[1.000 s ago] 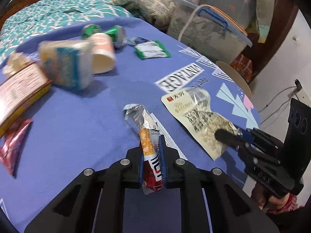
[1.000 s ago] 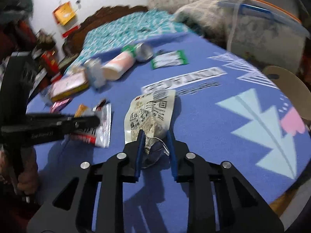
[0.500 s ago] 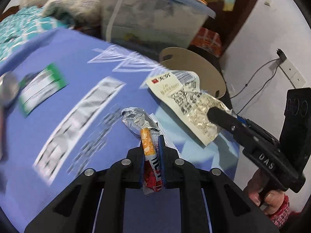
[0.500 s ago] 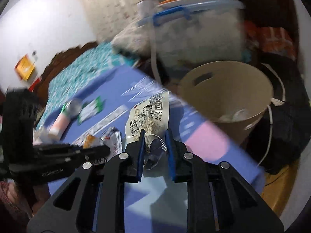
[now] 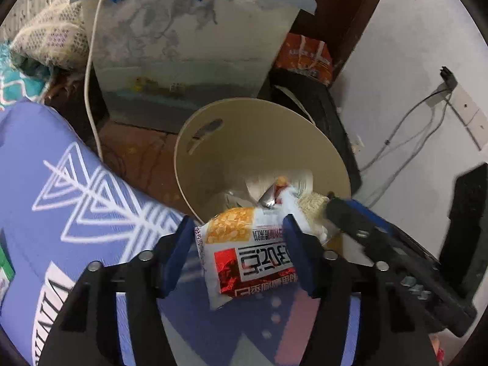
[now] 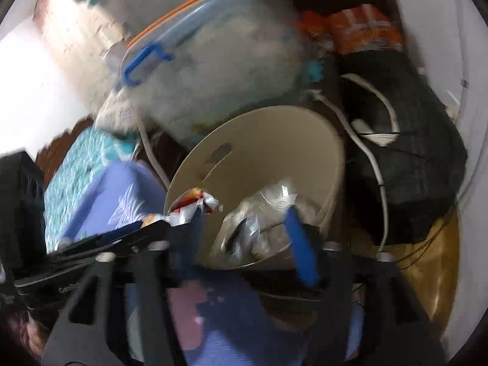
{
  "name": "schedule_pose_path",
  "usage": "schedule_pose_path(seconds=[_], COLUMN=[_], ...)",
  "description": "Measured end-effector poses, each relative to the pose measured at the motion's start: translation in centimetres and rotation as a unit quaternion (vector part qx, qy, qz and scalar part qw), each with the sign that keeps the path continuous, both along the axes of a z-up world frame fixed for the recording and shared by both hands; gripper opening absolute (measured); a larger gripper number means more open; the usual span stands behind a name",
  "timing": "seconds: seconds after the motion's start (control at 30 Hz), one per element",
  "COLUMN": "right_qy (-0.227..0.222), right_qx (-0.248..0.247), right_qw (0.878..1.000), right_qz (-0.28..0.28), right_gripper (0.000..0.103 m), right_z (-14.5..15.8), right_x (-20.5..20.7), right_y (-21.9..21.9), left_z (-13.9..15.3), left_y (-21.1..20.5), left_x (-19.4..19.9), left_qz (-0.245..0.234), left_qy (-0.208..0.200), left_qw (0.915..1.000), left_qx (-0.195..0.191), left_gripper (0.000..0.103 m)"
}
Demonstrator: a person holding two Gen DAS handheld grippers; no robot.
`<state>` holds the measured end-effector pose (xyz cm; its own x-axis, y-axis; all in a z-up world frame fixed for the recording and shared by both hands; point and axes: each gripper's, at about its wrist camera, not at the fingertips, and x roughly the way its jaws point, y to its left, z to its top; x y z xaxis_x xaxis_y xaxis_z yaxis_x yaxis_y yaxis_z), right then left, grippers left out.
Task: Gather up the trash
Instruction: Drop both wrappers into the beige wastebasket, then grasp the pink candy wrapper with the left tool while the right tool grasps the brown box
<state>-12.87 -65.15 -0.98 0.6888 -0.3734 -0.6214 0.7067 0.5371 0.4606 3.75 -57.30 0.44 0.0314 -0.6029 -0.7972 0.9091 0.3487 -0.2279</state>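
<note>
A beige trash bin [image 5: 213, 149] stands on the floor beside the blue-covered table [image 5: 61, 189]; it also shows in the right wrist view [image 6: 274, 140]. My left gripper [image 5: 238, 244] is open at the bin's rim, and a red, white and orange snack wrapper [image 5: 253, 250] lies loose between its spread fingers. My right gripper [image 6: 244, 238] is open over the bin, with a crumpled clear and cream wrapper [image 6: 262, 213] loose between its fingers. The other gripper [image 5: 381, 244] shows at the right of the left wrist view.
A large translucent storage box [image 5: 189, 45] with blue handles stands behind the bin. A black bag [image 6: 402, 140] with white cords lies to the bin's right. A white wall [image 5: 411, 76] with a socket and cables is at the right.
Both grippers moved from over the table to the trash bin. Both jaws opened, and the two wrappers now sit loose between the fingers.
</note>
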Motion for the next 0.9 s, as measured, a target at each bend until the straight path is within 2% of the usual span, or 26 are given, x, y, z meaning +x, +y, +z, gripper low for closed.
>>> schedule_pose_path(seconds=[0.17, 0.33, 0.5, 0.6, 0.67, 0.77, 0.8, 0.87, 0.9], right_qy=[-0.016, -0.046, -0.056, -0.049, -0.046, -0.035, -0.03, -0.019, -0.014], right_qx=[-0.022, -0.027, -0.029, -0.025, -0.018, -0.015, -0.014, -0.013, -0.012], right_qw=[1.0, 0.999, 0.994, 0.984, 0.973, 0.954, 0.947, 0.927, 0.919], right_qz=[-0.015, 0.004, 0.091, 0.167, 0.223, 0.298, 0.321, 0.373, 0.394], right_gripper=[0.075, 0.07, 0.059, 0.055, 0.054, 0.054, 0.054, 0.055, 0.055], right_z=[0.9, 2.7, 4.1, 4.6, 4.8, 4.8, 4.8, 4.6, 4.4], right_x=[-1.2, -1.0, 2.3, 5.8, 8.3, 11.8, 12.8, 15.0, 15.7], right_y=[0.9, 3.6, 8.5, 12.6, 15.9, 21.2, 22.9, 27.0, 28.6], left_z=[0.8, 2.6, 3.7, 4.2, 4.2, 4.0, 3.9, 3.7, 3.4], left_y=[2.1, 7.8, 16.5, 23.4, 27.6, 35.1, 38.3, 42.2, 44.9], left_x=[-0.3, 0.8, 1.4, 1.8, 2.3, 3.4, 3.9, 4.5, 4.7], left_qz=[0.014, 0.056, 0.107, 0.15, 0.183, 0.254, 0.29, 0.334, 0.367], left_qy=[-0.028, -0.018, -0.033, -0.056, -0.067, -0.077, -0.078, -0.082, -0.093], left_qw=[0.9995, 0.9973, 0.992, 0.9854, 0.9793, 0.9633, 0.9534, 0.939, 0.9254], left_qx=[-0.007, -0.044, -0.058, -0.059, -0.055, -0.037, -0.029, -0.017, 0.001], left_gripper=[0.067, 0.069, 0.07, 0.07, 0.07, 0.069, 0.069, 0.069, 0.069])
